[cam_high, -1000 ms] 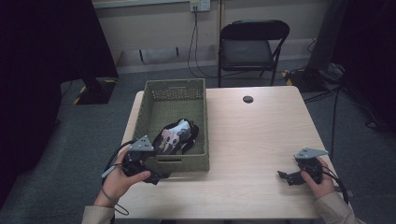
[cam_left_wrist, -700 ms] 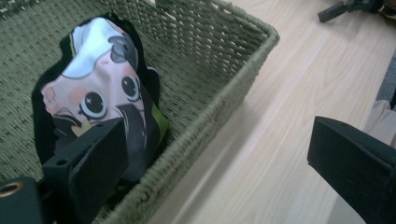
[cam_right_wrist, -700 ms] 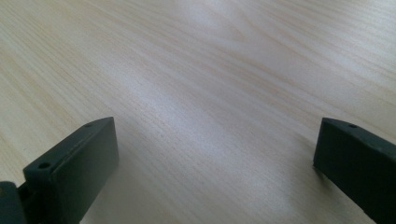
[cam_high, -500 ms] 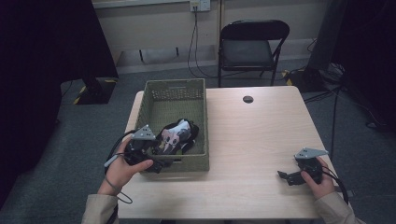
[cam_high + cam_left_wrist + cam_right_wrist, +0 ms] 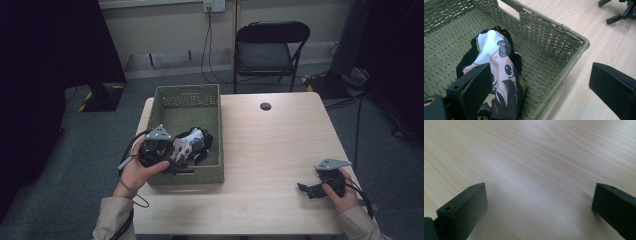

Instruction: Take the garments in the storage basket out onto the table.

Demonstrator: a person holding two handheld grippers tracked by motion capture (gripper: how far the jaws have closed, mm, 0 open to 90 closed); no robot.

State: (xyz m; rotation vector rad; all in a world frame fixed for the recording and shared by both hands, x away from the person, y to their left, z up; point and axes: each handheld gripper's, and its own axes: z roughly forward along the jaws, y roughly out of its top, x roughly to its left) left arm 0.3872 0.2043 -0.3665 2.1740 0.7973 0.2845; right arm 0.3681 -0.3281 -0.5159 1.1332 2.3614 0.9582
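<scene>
Olive-green woven wicker forms the basket (image 5: 216, 125) standing on the left part of my pale wooden table (image 5: 280, 145). Inside it, toward my end, lies a crumpled black garment (image 5: 499, 75) printed with a cartoon face: large dark eyes, white and pale pink patches, and a yellow-green edge. I can read no lettering or brand on it.

My left gripper (image 5: 167, 161) hangs over the basket's near left corner, jaws spread wide and holding nothing. In the left gripper view (image 5: 544, 90), one jaw sits above the printed cloth and the other out beyond the basket's rim, over bare table; whether the inner jaw brushes the fabric is hard to say from this angle.

My right gripper (image 5: 310, 189) rests low at the table's near right edge, well apart from the basket. In the right gripper view (image 5: 539, 207), its jaws are also spread wide over bare wood grain, gripping nothing.

The high view adds the room: a black folding chair (image 5: 270, 50) behind the table, a small dark round cap (image 5: 265, 106) near the far edge of the tabletop, and a wall socket (image 5: 209, 5) with cables hanging down. The left gripper view catches the tips of my right gripper far off at its upper right corner.
</scene>
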